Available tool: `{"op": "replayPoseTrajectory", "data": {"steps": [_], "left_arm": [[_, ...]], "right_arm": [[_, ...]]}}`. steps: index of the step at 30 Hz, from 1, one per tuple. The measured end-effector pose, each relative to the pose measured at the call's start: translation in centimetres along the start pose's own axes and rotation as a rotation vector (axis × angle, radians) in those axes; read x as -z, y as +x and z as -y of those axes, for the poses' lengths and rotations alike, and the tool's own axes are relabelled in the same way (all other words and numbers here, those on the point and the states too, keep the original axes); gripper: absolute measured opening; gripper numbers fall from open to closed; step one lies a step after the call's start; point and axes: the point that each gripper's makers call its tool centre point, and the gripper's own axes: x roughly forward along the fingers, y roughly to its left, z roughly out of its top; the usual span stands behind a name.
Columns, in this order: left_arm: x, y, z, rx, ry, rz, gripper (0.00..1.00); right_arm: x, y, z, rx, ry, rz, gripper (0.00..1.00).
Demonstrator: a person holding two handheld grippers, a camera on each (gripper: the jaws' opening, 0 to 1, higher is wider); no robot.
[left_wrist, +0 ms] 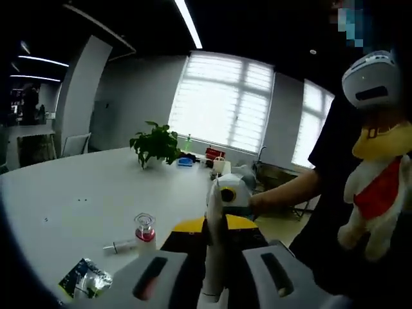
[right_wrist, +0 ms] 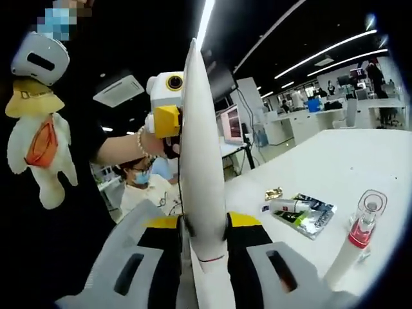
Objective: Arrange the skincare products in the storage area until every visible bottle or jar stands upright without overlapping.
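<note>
White plastic is what we are looking at nearest in both views: a long tapered white tube (right_wrist: 202, 161) rising between the jaws. In the right gripper view, the right gripper (right_wrist: 203, 248) is clamping the tube's lower part between its yellow-and-black pads, and the tube is running far up the view. In the left gripper view, the same tube (left_wrist: 214, 257) is standing edge-on between the jaws of the left gripper (left_wrist: 212, 273), but we cannot tell whether those jaws are pressing on it or merely flanking it.

We are judging that the step in hand is carrying this tube to the desk (left_wrist: 77, 193) and standing it up. To do that well, we are keeping the grip low and firm, holding the tube vertical, and lowering it onto bare desk surface well apart from the other products.

Farther out on the desk, a small clear bottle with a pink collar (left_wrist: 145, 230) is already standing upright. Just beside it a small white tube (left_wrist: 120, 246) is lying flat, and near that a dark foil sachet (left_wrist: 85, 278) is lying too. We are leaving room for the lying tube to be stood up next.

Far across the desk a potted plant (left_wrist: 155, 145) is sitting by the window.
</note>
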Motion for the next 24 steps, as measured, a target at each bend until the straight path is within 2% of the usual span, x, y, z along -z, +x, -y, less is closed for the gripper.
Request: {"op": "replayPoseTrajectory", "data": {"steps": [5, 8, 9, 13, 18, 24], "left_arm": [[0.3, 0.0, -0.5, -0.015, 0.021, -0.012, 0.11], [1.1, 0.4, -0.4, -0.007, 0.087, -0.059, 0.12], [1.0, 0.7, -0.2, -0.008, 0.095, -0.051, 0.12], [1.7, 0.8, -0.3, 0.004, 0.106, -0.077, 0.13], [2.4, 1.2, -0.7, -0.003, 0.143, -0.109, 0.16], [4.6, 2.0, -1.2, 0.003, 0.196, -0.197, 0.18]], "right_arm": [[0.1, 0.0, 1.0, 0.032, -0.057, -0.018, 0.22], [1.0, 0.1, 1.7, 0.059, -0.121, -0.074, 0.21], [1.2, 0.2, 1.7, 0.062, -0.123, -0.080, 0.21], [1.9, 0.3, 2.0, 0.054, -0.155, -0.103, 0.20], [3.6, 0.2, 2.9, 0.043, -0.205, -0.183, 0.19], [4.5, 0.9, 3.3, 0.032, -0.196, -0.169, 0.18]]}}
